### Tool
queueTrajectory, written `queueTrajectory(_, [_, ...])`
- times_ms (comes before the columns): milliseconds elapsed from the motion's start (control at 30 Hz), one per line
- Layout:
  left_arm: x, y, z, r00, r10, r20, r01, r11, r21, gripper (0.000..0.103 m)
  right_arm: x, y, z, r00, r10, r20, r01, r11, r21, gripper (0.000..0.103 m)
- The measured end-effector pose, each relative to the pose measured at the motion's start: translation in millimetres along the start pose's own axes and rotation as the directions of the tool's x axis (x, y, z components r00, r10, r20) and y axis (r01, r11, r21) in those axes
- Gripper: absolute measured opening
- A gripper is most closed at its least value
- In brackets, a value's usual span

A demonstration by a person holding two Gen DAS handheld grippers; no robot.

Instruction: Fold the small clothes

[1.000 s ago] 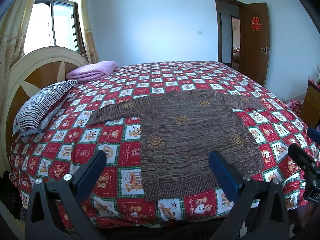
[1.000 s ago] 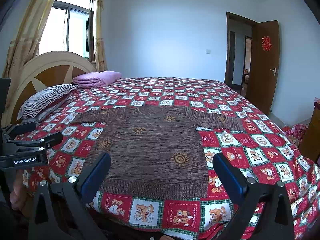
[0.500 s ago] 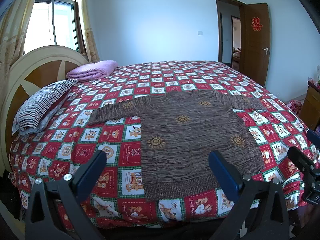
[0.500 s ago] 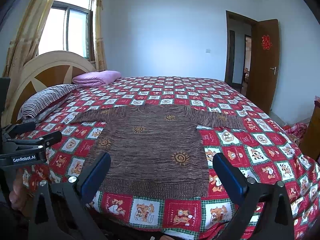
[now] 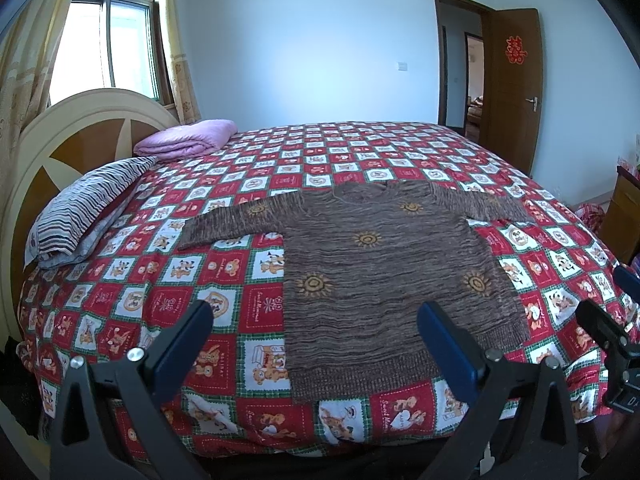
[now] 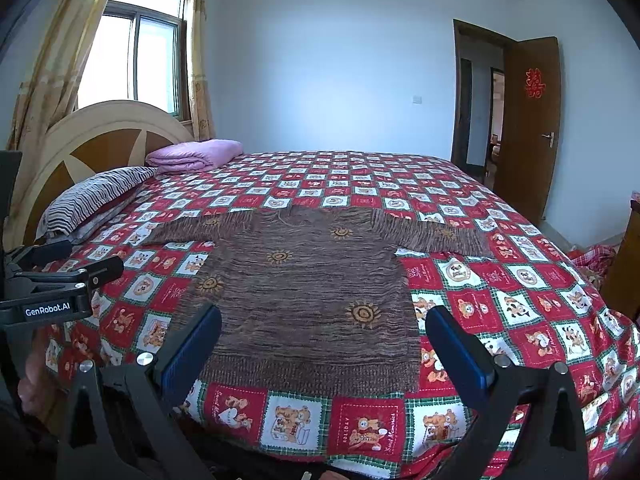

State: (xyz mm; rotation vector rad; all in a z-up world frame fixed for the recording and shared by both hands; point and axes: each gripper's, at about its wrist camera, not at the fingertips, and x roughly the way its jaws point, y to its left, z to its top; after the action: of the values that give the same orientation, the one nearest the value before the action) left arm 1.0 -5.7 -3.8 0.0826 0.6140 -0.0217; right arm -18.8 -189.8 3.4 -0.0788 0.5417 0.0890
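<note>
A small brown knitted sweater (image 5: 384, 272) (image 6: 308, 304) with yellow sun motifs lies flat on the bed, sleeves spread out to both sides, hem toward me. My left gripper (image 5: 316, 328) hangs open in the air in front of the bed's near edge, level with the hem's left part, holding nothing. My right gripper (image 6: 322, 332) is also open and empty, hovering before the hem. Each gripper shows at the edge of the other's view: the right one (image 5: 608, 332) and the left one (image 6: 52, 280).
The bed carries a red, white and green checked quilt (image 5: 132, 292) (image 6: 520, 300). A striped pillow (image 5: 88, 204) and a folded pink blanket (image 5: 184, 140) lie near the round headboard (image 6: 104, 140). A wooden door (image 6: 528, 120) stands open on the right. A brown cabinet (image 5: 624, 220) is at the right edge.
</note>
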Motion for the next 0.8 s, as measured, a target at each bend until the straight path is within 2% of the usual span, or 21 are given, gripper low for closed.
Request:
queueTrajectory(533, [1, 4, -1, 1.0, -0.001, -0.006, 0.001, 1.0, -0.002, 0.103, 4, 4, -4, 1.0, 0.023, -0.01, -0.023, 1.0, -0.008, 0.102])
queueTrajectory(800, [19, 8, -8, 0.999, -0.007, -0.035, 0.007, 1.0, -0.005, 0.103, 15, -3, -5, 0.999, 0.043, -0.017, -0.043, 0.999, 0.01, 0.102])
